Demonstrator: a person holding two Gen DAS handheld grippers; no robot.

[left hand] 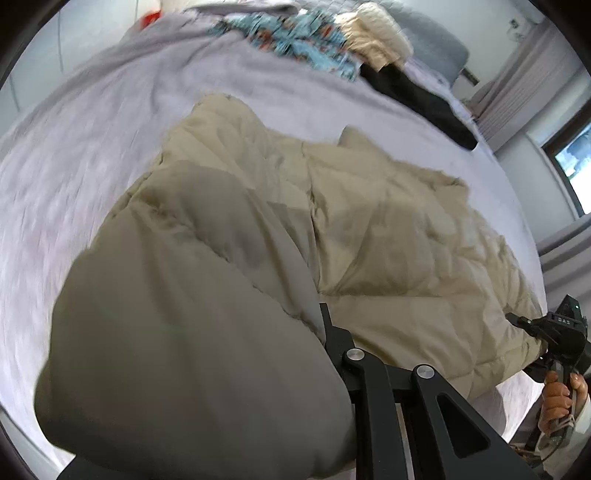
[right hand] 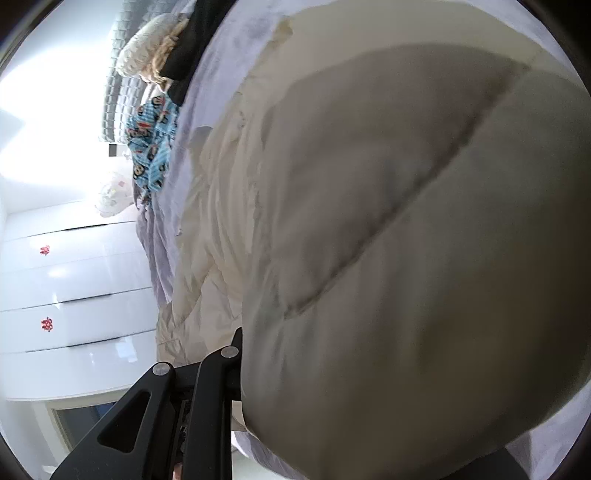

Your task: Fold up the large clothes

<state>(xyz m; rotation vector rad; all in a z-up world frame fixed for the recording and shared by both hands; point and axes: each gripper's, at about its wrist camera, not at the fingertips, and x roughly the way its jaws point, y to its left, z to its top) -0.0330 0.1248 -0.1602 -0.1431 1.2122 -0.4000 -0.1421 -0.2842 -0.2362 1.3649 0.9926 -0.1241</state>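
A beige quilted puffer jacket (left hand: 369, 221) lies spread across the bed's grey sheet (left hand: 92, 147). My left gripper (left hand: 320, 316) is shut on one part of it, and that fold (left hand: 184, 350) bulges up over the fingers and hides one of them. At the right edge, the right gripper (left hand: 519, 320), held by a hand (left hand: 557, 398), bites the jacket's near edge. In the right wrist view the gripper (right hand: 239, 338) is shut on a raised puffy fold of the jacket (right hand: 406, 240) that fills most of the frame and hides one finger.
At the far end of the bed lie a blue patterned garment (left hand: 295, 37), a cream fluffy one (left hand: 376, 33), a black one (left hand: 417, 99) and a grey pillow (left hand: 436, 44). White drawers (right hand: 74, 277) stand beside the bed; a window (left hand: 576, 162) and curtains are at the right.
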